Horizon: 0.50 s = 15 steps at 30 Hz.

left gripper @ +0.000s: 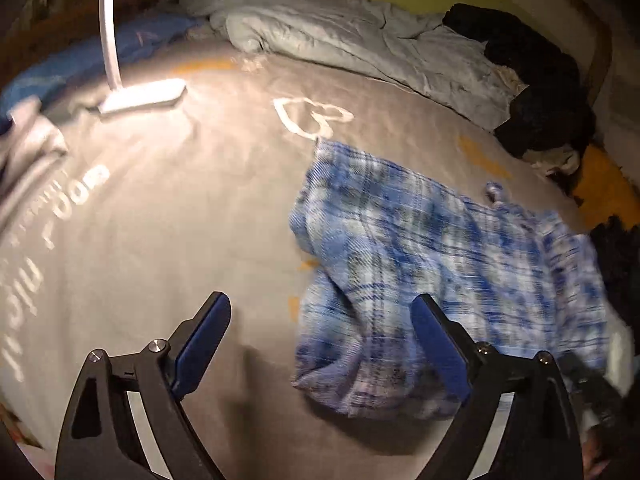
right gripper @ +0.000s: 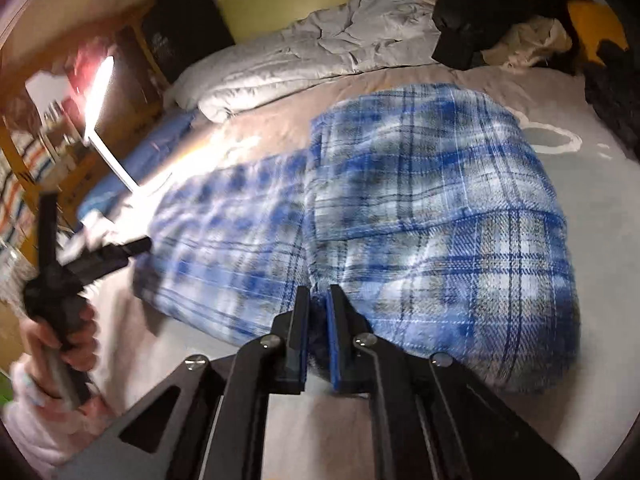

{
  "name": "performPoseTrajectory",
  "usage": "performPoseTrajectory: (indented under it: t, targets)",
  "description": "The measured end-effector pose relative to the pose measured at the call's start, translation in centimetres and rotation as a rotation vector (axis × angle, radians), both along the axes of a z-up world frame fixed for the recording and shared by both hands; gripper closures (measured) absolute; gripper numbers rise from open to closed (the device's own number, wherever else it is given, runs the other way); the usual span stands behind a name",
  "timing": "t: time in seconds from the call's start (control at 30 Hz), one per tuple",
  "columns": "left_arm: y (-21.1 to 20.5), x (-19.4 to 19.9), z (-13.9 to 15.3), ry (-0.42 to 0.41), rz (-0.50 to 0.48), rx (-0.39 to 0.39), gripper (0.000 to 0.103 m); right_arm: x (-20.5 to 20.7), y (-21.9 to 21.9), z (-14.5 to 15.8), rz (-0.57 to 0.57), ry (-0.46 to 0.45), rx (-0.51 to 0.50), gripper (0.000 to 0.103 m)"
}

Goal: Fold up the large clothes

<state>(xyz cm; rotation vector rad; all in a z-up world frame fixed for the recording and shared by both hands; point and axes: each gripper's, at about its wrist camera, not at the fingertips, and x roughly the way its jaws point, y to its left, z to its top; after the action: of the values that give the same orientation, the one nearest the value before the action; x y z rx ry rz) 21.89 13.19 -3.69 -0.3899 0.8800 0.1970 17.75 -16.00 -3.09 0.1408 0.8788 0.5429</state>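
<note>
The left gripper (left gripper: 320, 336) hovers with its fingers wide apart and empty over the bed (left gripper: 160, 220), just left of the plaid garment (left gripper: 420, 260), while the right gripper (right gripper: 318, 312) has its fingers clamped on a bunched edge of it. Folding looks barely begun: the cloth lies rumpled, half doubled over. A lamp (left gripper: 140, 96), a rumpled duvet (left gripper: 340, 36) and dark clothes (left gripper: 540, 92) crowd the far side.

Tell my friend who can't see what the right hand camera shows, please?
The right gripper is pinched shut on a fold of blue plaid fabric spread over a beige bed sheet. At the left edge, a hand holds the left gripper, near a bright lamp.
</note>
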Motion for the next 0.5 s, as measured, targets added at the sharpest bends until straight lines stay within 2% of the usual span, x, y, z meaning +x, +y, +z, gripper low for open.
performPoseTrajectory:
  t: [0.07,0.17,0.23,0.27,0.3,0.33,0.37,0.43,0.47,0.5]
  targets:
    - [0.5,0.2,-0.7,0.015,-0.018,-0.088,0.012,-0.6,0.5,0.7,0.006,-0.045,-0.038,0.096]
    - [0.7,0.3,-1.8,0.039,-0.024,-0.19,0.012,-1.9,0.2,2.8,-0.002,-0.123,-0.033,0.092]
    - [0.5,0.2,-1.9,0.035,-0.019,-0.186,0.016,-2.5,-0.5,4.0,-0.034,-0.167,-0.022,0.075]
    - [0.2,0.2,-1.8,0.028,-0.028,-0.188,0.02,-2.7,-1.1,4.7,-0.063,-0.19,-0.012,0.071]
    - [0.1,0.2,-1.8,0.021,-0.045,-0.204,0.036,-2.9,-1.6,5.1,-0.085,-0.206,-0.003,0.068]
    - [-0.2,0.2,-1.8,0.014,-0.077,-0.231,0.056,-3.1,-2.4,5.6,-0.114,-0.228,0.001,0.067]
    - [-0.6,0.4,-1.9,0.01,-0.109,-0.24,0.062,-3.2,-3.2,6.3,-0.154,-0.256,-0.007,0.063]
    - [-1.4,0.3,-1.7,0.0,-0.13,-0.191,0.071,-3.1,-4.4,7.1,-0.243,-0.302,-0.034,0.039]
    - [-1.8,0.4,-1.7,0.002,-0.139,-0.167,0.076,-3.0,-5.1,7.4,-0.299,-0.321,-0.06,0.034]
    - [-1.9,0.5,-1.6,-0.002,-0.139,-0.162,0.085,-2.7,-5.4,7.4,-0.339,-0.322,-0.091,0.027]
